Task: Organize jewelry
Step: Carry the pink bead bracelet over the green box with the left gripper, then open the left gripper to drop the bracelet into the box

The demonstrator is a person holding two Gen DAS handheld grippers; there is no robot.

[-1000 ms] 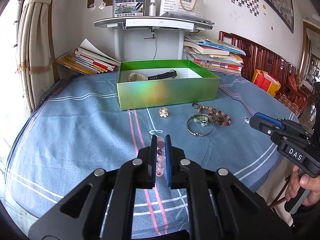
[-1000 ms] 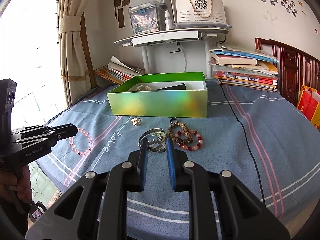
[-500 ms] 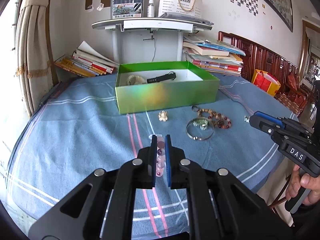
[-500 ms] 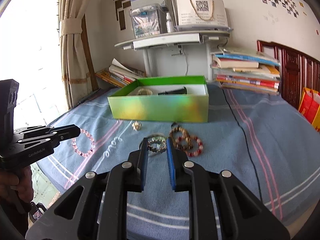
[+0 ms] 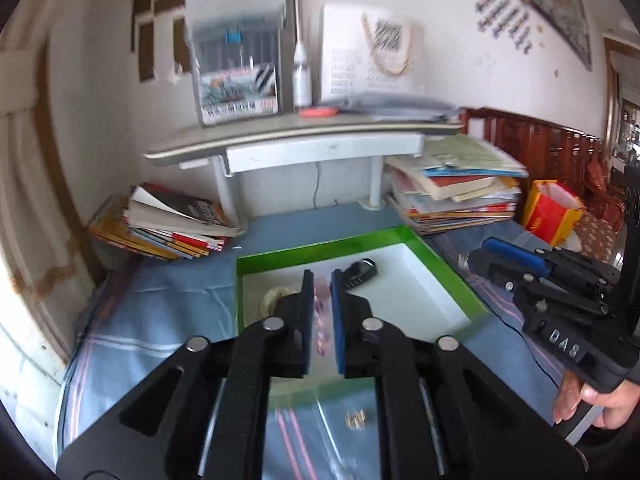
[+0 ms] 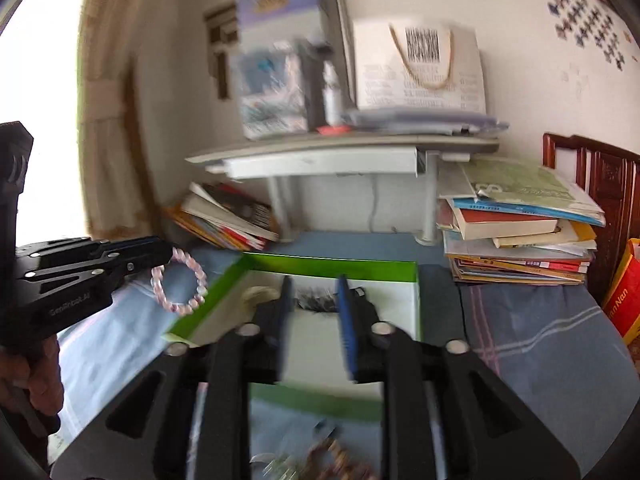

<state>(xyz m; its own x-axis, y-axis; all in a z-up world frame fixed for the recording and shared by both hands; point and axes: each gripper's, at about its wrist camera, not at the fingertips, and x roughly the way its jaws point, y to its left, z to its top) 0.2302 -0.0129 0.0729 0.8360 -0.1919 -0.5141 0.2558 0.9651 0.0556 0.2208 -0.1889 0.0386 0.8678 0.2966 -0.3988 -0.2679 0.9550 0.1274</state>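
Note:
My left gripper is shut on a pink bead bracelet and holds it in the air over the open green box. In the right wrist view the bracelet hangs from the left gripper just left of the box. My right gripper is open and empty above the box. The box holds a black watch and a pale bracelet. Blurred jewelry lies on the blue cloth in front of the box; a gold brooch lies there too.
A grey shelf unit stands behind the box, with book stacks to its left and right. A black cable runs over the cloth on the right. A red bag stands at the far right.
Both grippers have lifted and moved forward to the green box, the left one carrying the pink bracelet. The right gripper's jaws have spread wider. The remaining jewelry now lies below and behind the fingertips.

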